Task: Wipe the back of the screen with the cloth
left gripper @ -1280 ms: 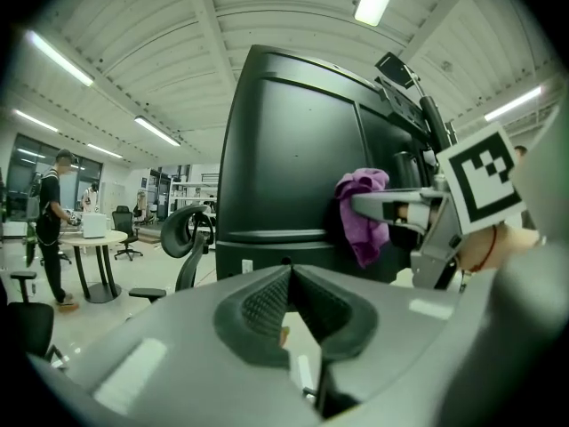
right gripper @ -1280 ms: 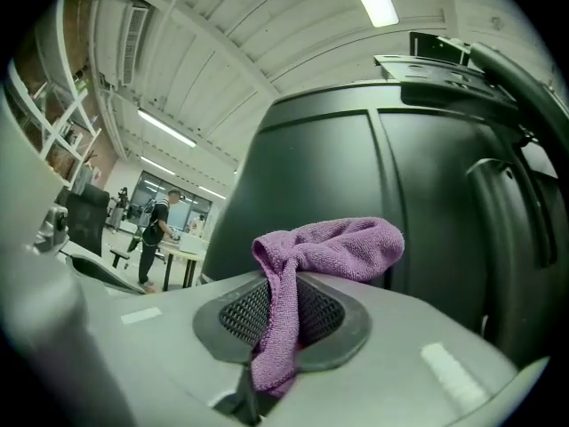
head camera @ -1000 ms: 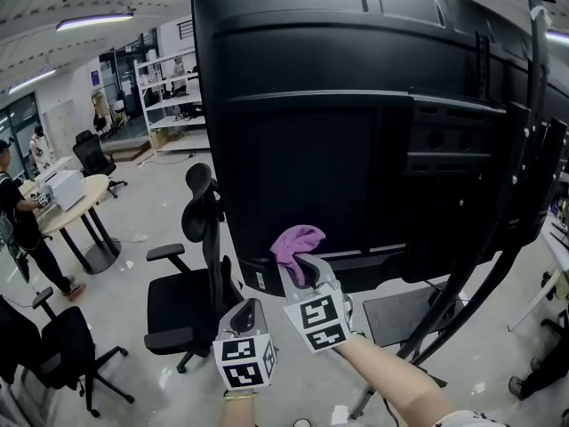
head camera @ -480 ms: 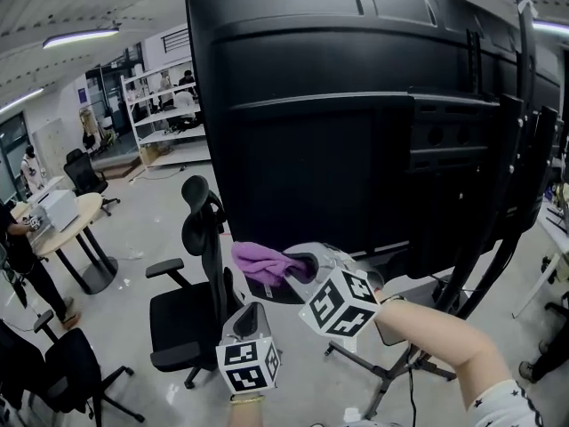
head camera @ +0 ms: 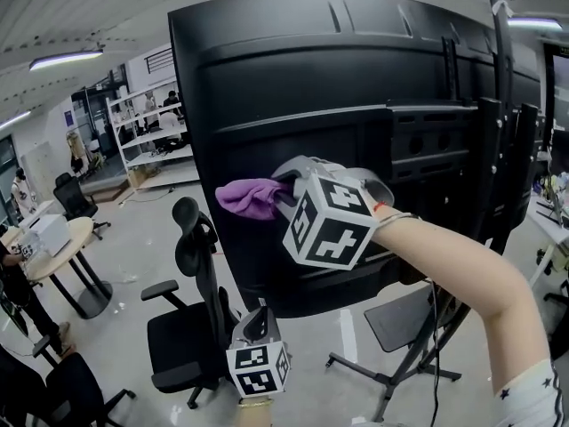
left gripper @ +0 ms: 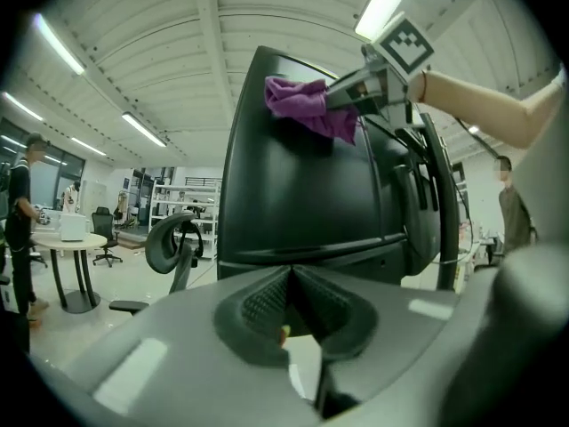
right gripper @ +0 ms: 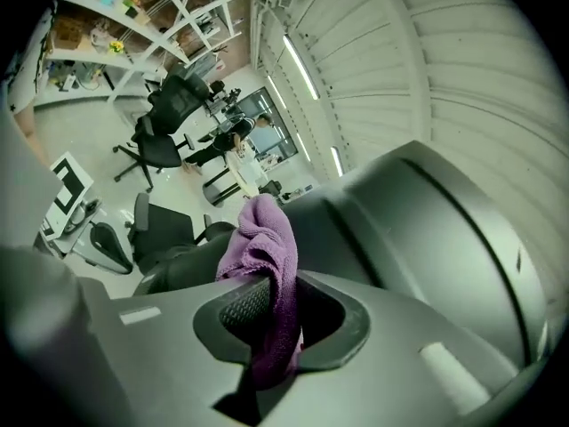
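Observation:
A large black screen (head camera: 356, 69) on a wheeled stand shows its back panel to me. My right gripper (head camera: 283, 188) is raised against the panel's left part and shut on a purple cloth (head camera: 251, 197), which bunches out past the jaws near the screen's left edge. The same purple cloth (left gripper: 307, 107) lies against the panel in the left gripper view, and the cloth (right gripper: 267, 256) hangs pinched between the jaws in the right gripper view. Low at the bottom, my left gripper (head camera: 258, 326) is shut and holds nothing, pointing up at the screen (left gripper: 302, 194).
A black office chair (head camera: 191, 327) stands below the screen's left edge. The stand's legs (head camera: 391, 381) spread over the floor at right. A round table (head camera: 53, 247) and a person are far left, shelving (head camera: 147, 123) behind.
My right gripper has swung up and leftward with the cloth, from below the screen's lower edge to the middle-left of the back panel. The left gripper stayed low.

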